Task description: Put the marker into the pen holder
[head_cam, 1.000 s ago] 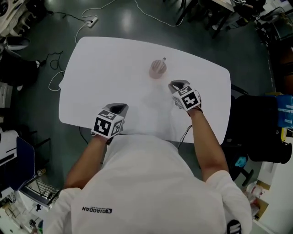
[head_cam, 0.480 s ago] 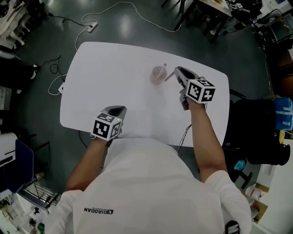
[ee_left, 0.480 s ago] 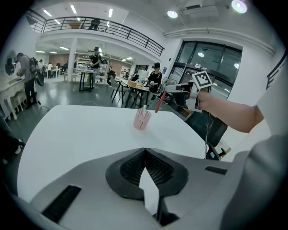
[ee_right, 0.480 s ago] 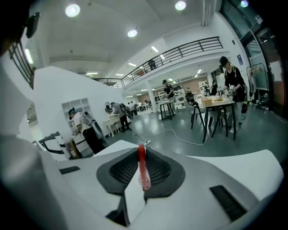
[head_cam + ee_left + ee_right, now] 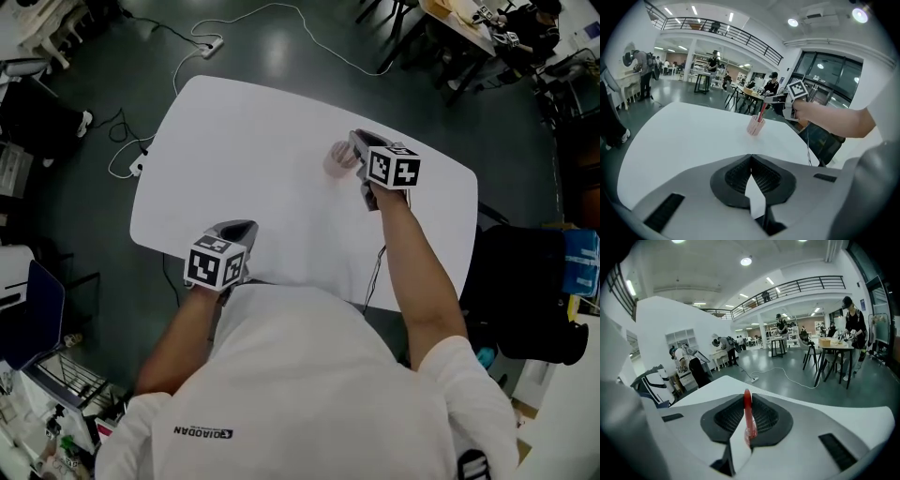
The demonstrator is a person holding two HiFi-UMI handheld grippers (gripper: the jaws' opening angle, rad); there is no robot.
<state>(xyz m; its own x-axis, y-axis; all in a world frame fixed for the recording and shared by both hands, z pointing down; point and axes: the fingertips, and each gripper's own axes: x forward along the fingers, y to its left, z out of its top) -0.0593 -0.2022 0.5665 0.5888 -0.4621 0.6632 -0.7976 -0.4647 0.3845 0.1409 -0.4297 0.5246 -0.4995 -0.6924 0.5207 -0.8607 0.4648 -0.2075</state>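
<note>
Red marker [image 5: 747,418] is pinched between the pads of my right gripper [image 5: 356,150], slightly tilted. Seen from my left side, its lower end is inside the mouth of the pink pen holder [image 5: 755,125]. That holder stands on the white tabletop [image 5: 234,141] near the far edge, toward the right end, while my left gripper [image 5: 751,160] sits at the near edge, well apart from the holder, its jaws pressed together with nothing between them.
</note>
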